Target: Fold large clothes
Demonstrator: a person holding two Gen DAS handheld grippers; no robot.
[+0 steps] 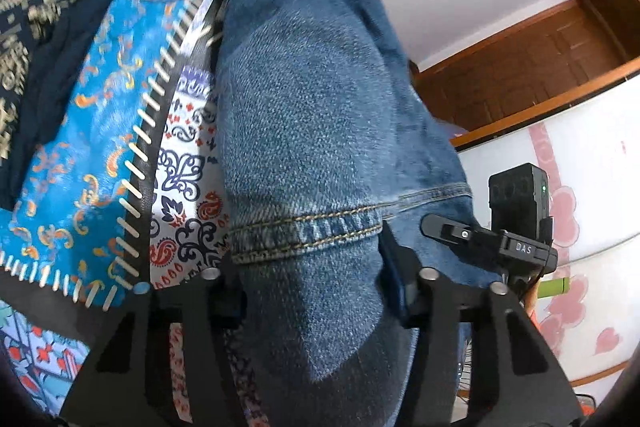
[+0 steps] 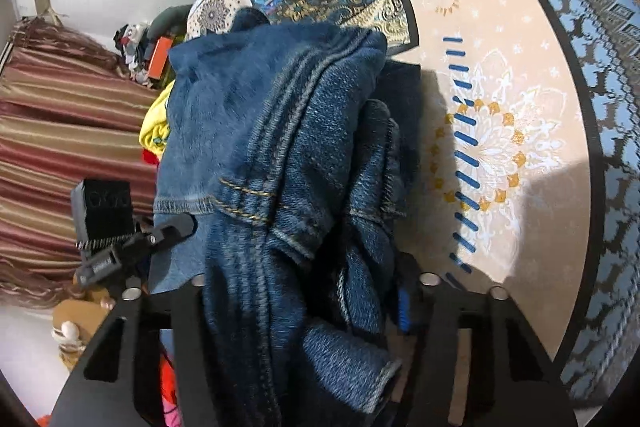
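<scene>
A pair of blue jeans [image 1: 312,107] fills the middle of the left wrist view, lifted above the patterned bedspread [image 1: 96,99]. My left gripper [image 1: 312,291] is shut on the jeans near a stitched hem, with denim bulging between its jaws. In the right wrist view the jeans [image 2: 272,131] hang bunched, with seams running down the middle. My right gripper [image 2: 304,299] is shut on a thick bundle of the denim. The fingertips of both grippers are hidden by cloth.
A dark navy garment with gold print [image 1: 36,27] lies on the bedspread at the left. A beige and blue patterned spread [image 2: 500,107] lies under the right gripper. A pile of colourful clothes [image 2: 156,123] and a striped curtain [image 2: 60,131] are at the left. A wooden door [image 1: 520,67] stands behind.
</scene>
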